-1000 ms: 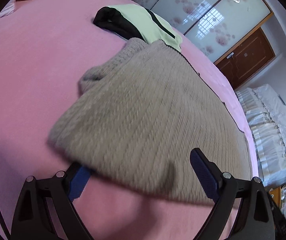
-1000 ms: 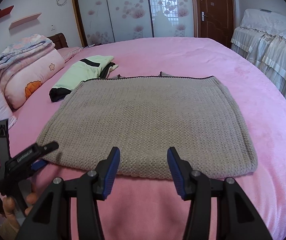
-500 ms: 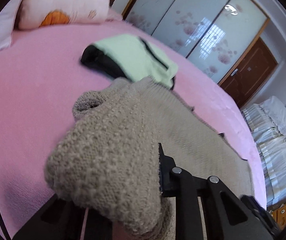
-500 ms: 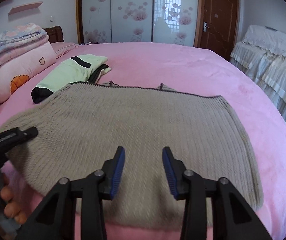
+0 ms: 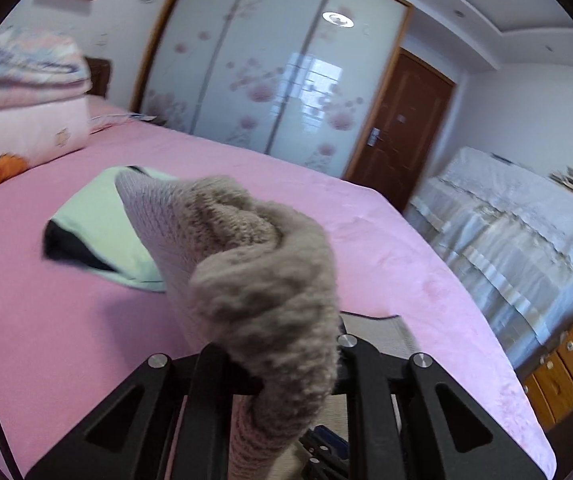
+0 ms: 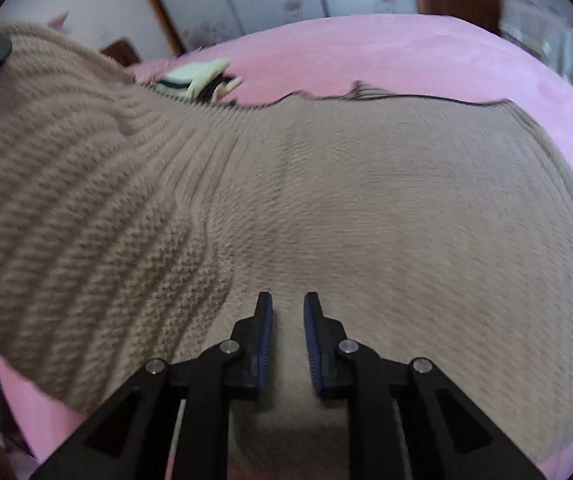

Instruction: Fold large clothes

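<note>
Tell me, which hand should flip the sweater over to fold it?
Left, probably. The left gripper already pinches a bunched corner of the sweater, lifted off the bed. The right gripper is closing above the flat part, pads not gripping yet.

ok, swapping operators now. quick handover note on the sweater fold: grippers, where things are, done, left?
Left gripper: jaws closing, clamped on a bunched corner of the beige knit sweater, which is lifted off the pink bed.
Right gripper: jaws closing, a narrow gap showing between the pads, low over the sweater's near edge; no sure grip on the knit visible.
Sweater: its left side is raised and its right side lies flat on the bed. A folded green and black garment lies beyond it, by the pillows.
Done: left corner picked up.
Left: secure the right grip, carry the near edge over, flatten.
</note>
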`<state>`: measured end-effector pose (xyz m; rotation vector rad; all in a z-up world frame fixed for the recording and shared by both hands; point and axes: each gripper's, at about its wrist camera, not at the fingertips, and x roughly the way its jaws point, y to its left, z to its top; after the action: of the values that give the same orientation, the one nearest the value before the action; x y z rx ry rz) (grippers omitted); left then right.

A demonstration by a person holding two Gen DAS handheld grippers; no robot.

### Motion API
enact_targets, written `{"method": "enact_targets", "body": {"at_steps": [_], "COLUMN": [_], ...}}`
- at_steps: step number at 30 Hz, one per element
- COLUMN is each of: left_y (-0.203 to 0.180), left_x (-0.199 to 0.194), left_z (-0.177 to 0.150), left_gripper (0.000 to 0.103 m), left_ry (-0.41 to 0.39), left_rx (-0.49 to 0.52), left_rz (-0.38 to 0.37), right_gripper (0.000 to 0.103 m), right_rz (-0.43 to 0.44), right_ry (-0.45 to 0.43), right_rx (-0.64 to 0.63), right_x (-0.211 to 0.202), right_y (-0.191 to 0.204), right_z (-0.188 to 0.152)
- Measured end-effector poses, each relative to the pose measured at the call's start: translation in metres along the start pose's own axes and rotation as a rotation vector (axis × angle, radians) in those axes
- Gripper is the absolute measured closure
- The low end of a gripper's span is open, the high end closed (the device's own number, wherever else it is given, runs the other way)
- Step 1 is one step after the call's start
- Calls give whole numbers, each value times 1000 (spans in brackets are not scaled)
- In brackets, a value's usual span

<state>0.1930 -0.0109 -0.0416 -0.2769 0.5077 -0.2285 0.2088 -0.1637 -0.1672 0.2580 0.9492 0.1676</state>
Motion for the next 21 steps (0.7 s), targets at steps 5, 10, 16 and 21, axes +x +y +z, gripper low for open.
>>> {"method": "enact_targets", "body": {"at_steps": [5, 10, 16, 21], "left_y": [-82, -139, -152, -163], "left_x": [26, 74, 125, 99], "left_z": [-13, -75, -159, -146], "left_gripper": [91, 91, 91, 91], "left_ry": [69, 250, 446, 358], "left_rx": [127, 229, 342, 350], "left_rz": [-90, -141, -69, -86], "right_gripper": [87, 87, 87, 87], "right_rz": [-108, -263, -281, -269], "right_ry": [-115, -152, -113, -141], "right_rx": [128, 217, 291, 278], "right_x": [-66, -100, -108, -116], "right_y": [-74, -138, -178, -174], "right_z": [-13, -33, -58, -61]}}
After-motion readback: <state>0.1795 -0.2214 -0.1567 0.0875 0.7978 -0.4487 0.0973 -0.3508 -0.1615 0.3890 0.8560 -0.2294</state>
